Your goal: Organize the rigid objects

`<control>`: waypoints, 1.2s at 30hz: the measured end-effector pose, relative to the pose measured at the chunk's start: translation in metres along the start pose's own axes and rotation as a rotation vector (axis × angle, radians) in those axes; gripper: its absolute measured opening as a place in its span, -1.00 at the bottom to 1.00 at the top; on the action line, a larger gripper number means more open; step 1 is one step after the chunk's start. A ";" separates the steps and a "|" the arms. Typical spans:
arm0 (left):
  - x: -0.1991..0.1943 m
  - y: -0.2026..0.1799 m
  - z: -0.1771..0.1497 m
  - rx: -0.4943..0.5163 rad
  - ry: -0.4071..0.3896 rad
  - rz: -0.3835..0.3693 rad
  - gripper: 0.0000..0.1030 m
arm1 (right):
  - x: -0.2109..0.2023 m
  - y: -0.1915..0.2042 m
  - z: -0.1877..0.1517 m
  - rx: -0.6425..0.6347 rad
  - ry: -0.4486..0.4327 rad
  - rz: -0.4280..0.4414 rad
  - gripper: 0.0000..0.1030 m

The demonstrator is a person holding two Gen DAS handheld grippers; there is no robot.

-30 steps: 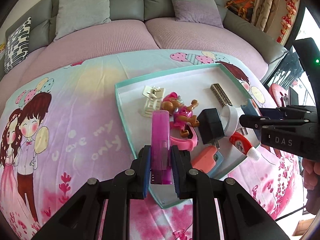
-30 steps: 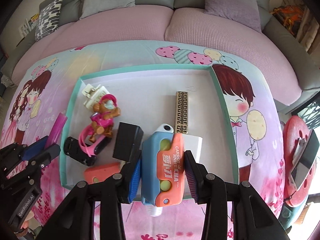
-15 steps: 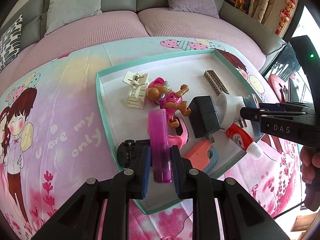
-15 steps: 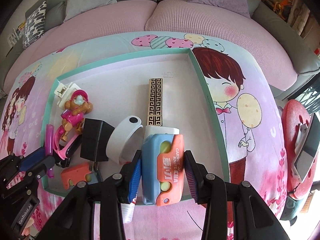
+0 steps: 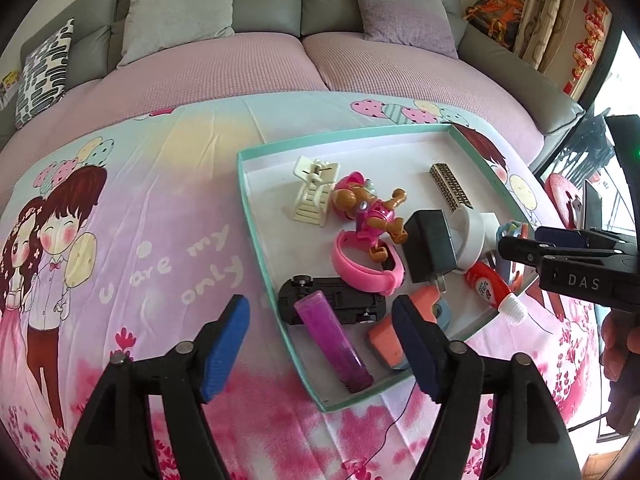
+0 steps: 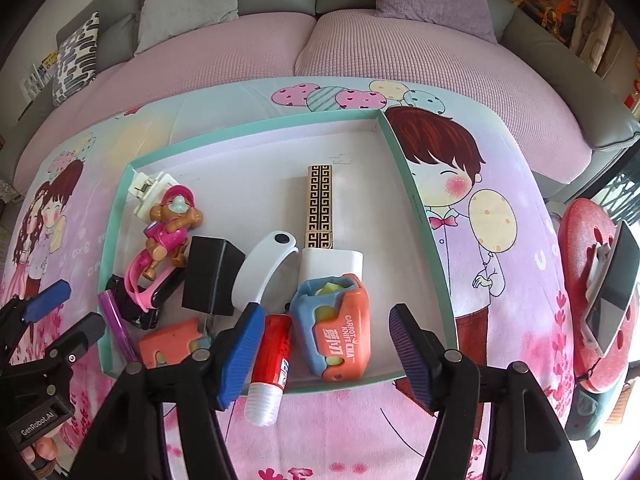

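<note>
The left gripper [image 5: 320, 330] hovered low over the near-left corner of the teal-rimmed tray [image 5: 256, 240], jaws spread wide and holding nothing, one blue pad [image 5: 224, 344] out over the cartoon-print cloth [image 5: 160, 208] and the other above the tray's near edge. Between those jaws the purple tube [image 5: 332, 346] lay free inside the tray, slanting toward the near rim, its far end resting against the black toy car [image 5: 332, 306]. The right gripper [image 6: 324, 348] likewise stood wide open at the tray's near-right side, gripping nothing. Between its fingers the blue-and-orange carrot knife toy [image 6: 336, 332] sat on the tray floor, and the red glue tube [image 6: 272, 356] lay across the near rim with its white cap poking out over the cloth. In the left wrist view the right gripper reached in level from the right, a person's hand [image 5: 616, 344] partly visible behind it. Just beyond lay an orange-and-blue toy [image 6: 172, 342], a black power adapter [image 6: 212, 276] and a white bracelet [image 6: 264, 268], the last two touching. A white block [image 6: 332, 264] stood behind the carrot knife toy, with a gold-patterned bar [image 6: 320, 204] beyond it. Farther left, a pink wristband [image 5: 364, 268] curled under a brown-and-pink pup figure [image 5: 368, 212], next to a cream hair claw [image 5: 314, 196]. The pink-covered sofa [image 5: 280, 60] and its grey cushions filled the background.
</note>
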State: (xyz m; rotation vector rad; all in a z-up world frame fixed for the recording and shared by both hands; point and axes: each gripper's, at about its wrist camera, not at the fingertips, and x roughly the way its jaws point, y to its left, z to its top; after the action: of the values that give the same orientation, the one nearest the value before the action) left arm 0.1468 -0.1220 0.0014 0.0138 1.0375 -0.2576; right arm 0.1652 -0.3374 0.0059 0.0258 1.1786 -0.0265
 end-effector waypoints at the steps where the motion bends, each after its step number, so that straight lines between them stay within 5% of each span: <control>1: -0.002 0.004 -0.001 -0.012 -0.008 0.007 0.55 | -0.001 0.001 -0.001 0.001 -0.003 0.003 0.43; 6: -0.010 0.027 -0.010 -0.067 -0.032 0.066 0.92 | -0.009 0.007 -0.012 0.007 -0.028 0.029 0.80; 8: -0.013 0.035 -0.015 -0.084 -0.036 0.073 0.92 | -0.013 0.009 -0.017 0.010 -0.047 0.042 1.00; 36: -0.074 0.067 -0.113 -0.155 -0.152 0.111 0.93 | -0.044 0.063 -0.117 0.067 -0.183 0.101 1.00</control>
State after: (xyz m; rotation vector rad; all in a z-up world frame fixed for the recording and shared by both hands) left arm 0.0301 -0.0265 -0.0010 -0.0861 0.8999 -0.0753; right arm 0.0428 -0.2700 0.0021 0.1387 0.9923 0.0202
